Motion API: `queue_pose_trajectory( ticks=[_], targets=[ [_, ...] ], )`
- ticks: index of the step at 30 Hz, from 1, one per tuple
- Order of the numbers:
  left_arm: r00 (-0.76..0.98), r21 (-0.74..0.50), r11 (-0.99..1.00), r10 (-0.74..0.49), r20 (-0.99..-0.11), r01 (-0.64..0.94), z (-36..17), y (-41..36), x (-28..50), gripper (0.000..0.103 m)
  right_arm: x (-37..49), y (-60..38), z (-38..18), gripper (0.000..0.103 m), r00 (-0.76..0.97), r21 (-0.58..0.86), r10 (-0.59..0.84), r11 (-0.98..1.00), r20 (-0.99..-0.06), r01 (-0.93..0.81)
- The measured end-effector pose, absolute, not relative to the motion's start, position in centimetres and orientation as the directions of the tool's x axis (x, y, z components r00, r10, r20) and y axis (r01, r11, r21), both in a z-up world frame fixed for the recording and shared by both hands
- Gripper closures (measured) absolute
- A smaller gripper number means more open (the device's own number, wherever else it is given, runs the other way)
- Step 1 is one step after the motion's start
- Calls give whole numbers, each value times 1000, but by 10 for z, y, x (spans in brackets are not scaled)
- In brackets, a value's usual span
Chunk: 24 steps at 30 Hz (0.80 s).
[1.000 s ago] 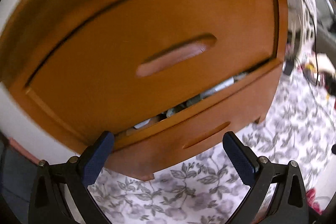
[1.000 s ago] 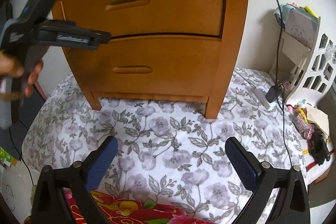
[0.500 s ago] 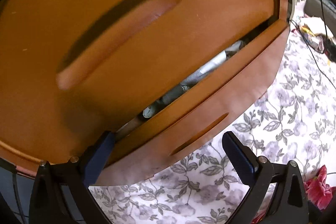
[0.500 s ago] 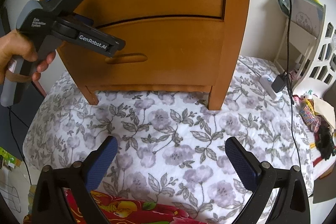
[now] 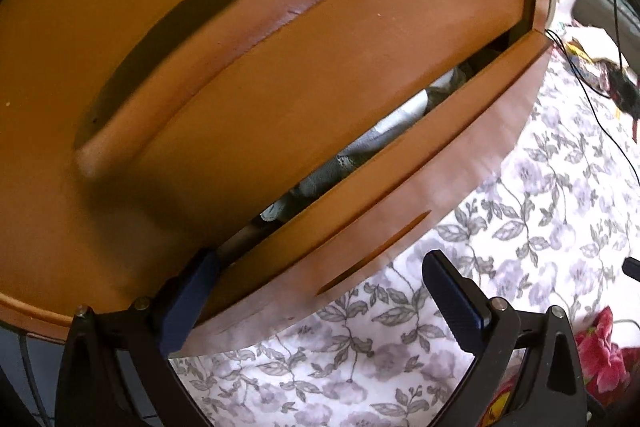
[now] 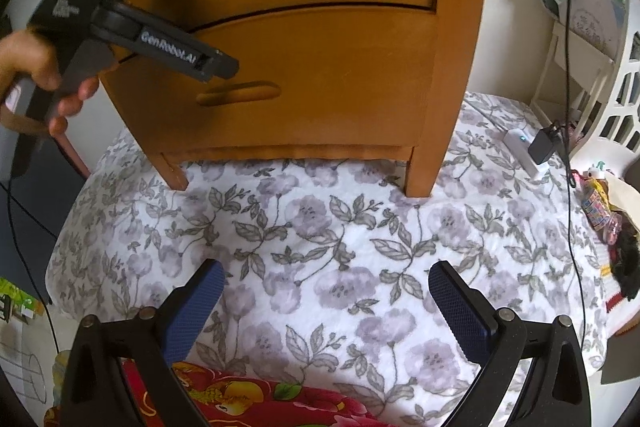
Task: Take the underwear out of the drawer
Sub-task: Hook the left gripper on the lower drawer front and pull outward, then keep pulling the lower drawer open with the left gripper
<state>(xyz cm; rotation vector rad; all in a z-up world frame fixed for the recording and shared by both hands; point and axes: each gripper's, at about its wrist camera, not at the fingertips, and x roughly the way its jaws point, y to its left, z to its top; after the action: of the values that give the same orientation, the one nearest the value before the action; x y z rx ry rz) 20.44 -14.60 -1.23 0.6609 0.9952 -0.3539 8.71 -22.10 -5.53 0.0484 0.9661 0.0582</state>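
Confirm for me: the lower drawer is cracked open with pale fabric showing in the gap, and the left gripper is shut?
Not quite. The left gripper is open, its fingers spread wide near the lower drawer, as the left wrist view shows. The rest holds: the drawer is cracked open and pale fabric shows in the gap.

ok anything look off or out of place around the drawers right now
Only the lower drawer: it sits slightly open, its front standing out from the upper drawer, with pale cloth bunched in the gap. No damage or spills show.
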Motion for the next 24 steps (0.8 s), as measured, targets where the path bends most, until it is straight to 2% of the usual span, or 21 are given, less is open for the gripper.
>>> queue_pose_trajectory(
  ticks=[7,24],
  targets=[
    [453,342,675,12,-891,654,-14,-145,204,1,89,-216,-60,0,556,74,85,996,-827,-42],
    [409,307,619,-25,-912,723,-9,-142,199,1,90,-211,-62,0,542,68,91,996,-835,-63]
  ],
)
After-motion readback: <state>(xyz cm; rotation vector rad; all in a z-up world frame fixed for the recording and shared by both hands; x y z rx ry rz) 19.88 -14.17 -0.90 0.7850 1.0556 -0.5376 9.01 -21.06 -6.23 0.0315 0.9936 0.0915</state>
